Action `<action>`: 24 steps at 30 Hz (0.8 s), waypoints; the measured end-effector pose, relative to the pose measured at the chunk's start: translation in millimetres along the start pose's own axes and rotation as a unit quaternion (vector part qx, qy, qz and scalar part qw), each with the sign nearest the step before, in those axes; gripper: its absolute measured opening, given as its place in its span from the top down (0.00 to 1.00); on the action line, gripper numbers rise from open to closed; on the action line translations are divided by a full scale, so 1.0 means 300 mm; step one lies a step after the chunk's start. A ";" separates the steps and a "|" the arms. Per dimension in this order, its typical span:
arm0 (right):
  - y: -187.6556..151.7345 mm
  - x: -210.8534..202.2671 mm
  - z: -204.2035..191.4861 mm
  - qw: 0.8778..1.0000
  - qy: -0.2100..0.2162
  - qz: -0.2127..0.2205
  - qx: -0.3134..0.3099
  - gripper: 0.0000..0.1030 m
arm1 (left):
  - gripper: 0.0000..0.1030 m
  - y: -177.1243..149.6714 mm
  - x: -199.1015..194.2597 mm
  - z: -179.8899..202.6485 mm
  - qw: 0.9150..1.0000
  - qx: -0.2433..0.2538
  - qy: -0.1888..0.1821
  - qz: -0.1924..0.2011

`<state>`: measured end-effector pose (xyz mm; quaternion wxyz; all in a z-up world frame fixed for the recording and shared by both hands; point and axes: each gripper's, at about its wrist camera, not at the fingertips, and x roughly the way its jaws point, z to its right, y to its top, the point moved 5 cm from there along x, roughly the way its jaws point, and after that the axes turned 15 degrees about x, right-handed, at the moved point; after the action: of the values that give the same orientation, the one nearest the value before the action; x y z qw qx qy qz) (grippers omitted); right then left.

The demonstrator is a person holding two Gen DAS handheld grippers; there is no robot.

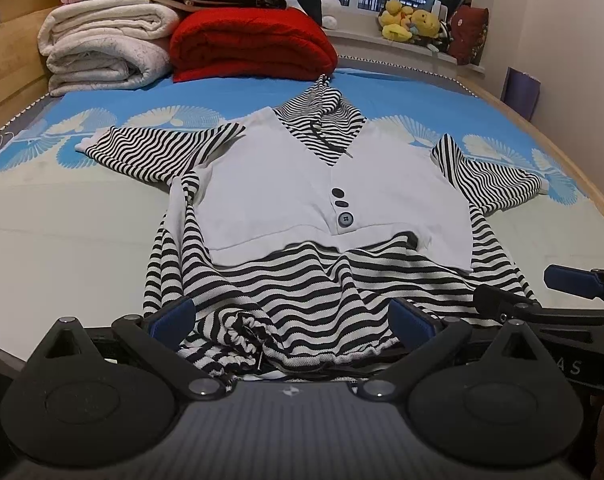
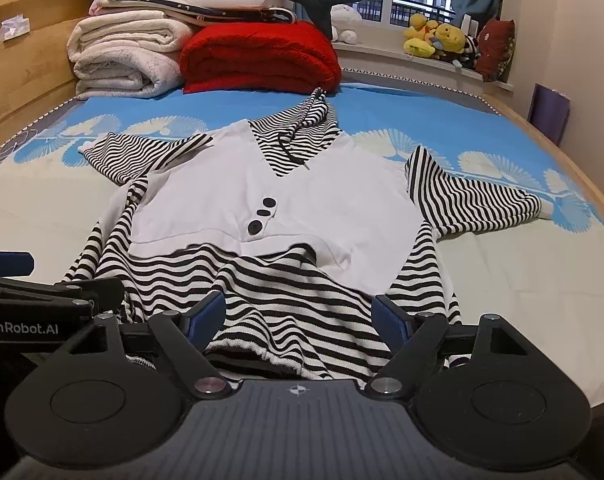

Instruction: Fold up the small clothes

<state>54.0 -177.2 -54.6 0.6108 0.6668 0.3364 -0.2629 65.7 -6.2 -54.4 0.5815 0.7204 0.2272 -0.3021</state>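
A small black-and-white striped hooded top with a white vest-like front panel and dark buttons (image 1: 286, 196) lies face up on the bed with the blue patterned sheet (image 1: 206, 92), hood toward the far end and hem toward the cameras. Both short striped sleeves are spread out to the sides, and the lower striped body is rumpled and bunched near the gathered hem. As far as the pictures show, no fold has been made yet: the garment is laid out but not smoothed, so the sleeves, sides and length all remain to be folded.

The left gripper (image 1: 294, 316) sits low at the hem with its blue-padded fingers spread, striped fabric lying between them but the pads not pressing on it. The right gripper (image 2: 302, 316) is just beside it at the same edge, its fingers likewise spread around a ridge of striped cloth without pinching it. Judging by this placement, the step in hand is taking hold of the hem.

Folded cream blankets (image 1: 102, 48) and a folded red blanket (image 1: 250, 44) are stacked at the far end, well apart from the top.
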 end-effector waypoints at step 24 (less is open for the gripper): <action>-0.007 0.002 -0.001 1.000 0.000 -0.004 -0.002 0.21 | 0.01 -0.007 0.007 0.012 1.000 0.002 0.000 -0.003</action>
<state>52.7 -176.8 -56.3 0.6110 0.6641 0.3394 -0.2653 64.9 -9.3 -57.8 0.5791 0.7212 0.2284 -0.3040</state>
